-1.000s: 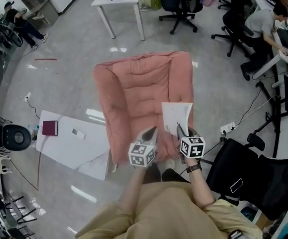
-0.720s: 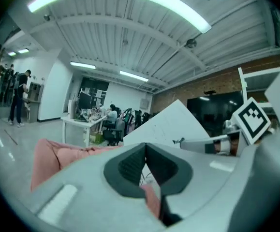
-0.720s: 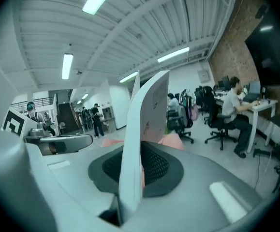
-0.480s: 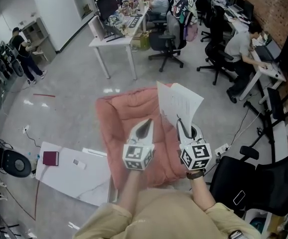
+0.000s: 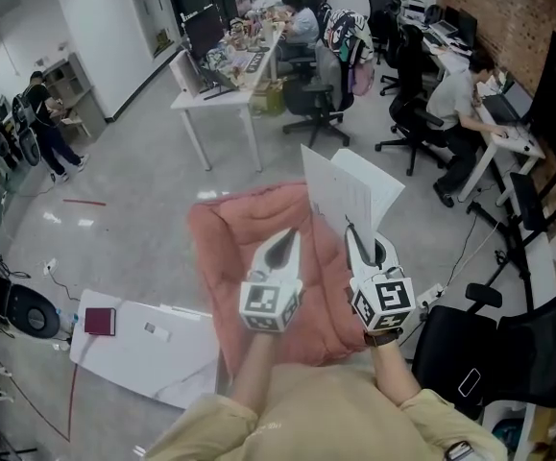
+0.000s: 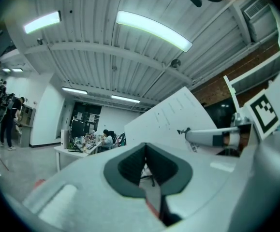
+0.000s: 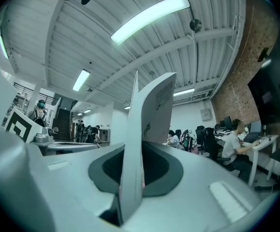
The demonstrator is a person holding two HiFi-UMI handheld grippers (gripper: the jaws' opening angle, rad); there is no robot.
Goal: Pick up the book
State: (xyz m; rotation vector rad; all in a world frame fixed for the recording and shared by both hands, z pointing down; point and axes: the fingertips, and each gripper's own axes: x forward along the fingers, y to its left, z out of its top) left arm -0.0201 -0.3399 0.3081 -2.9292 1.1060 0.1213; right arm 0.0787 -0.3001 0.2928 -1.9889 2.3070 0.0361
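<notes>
Right tongs (image 5: 356,236) grip the book (image 5: 343,182) upright above the pink cushion (image 5: 229,248); left tongs (image 5: 282,243) are pinched together, empty.
Head view: the book stands clear of the cushion, its leaves parting at the top, with the left tongs just beside it. Left gripper view: tongs (image 6: 146,164) closed on nothing, the book (image 6: 171,117) to their right. Right gripper view: tongs (image 7: 132,178) narrow on the book's (image 7: 149,112) lower edge. The hold looks slim, so a firm squeeze and level wrist seem best, with the free tongs ready to steady the loose cover.
</notes>
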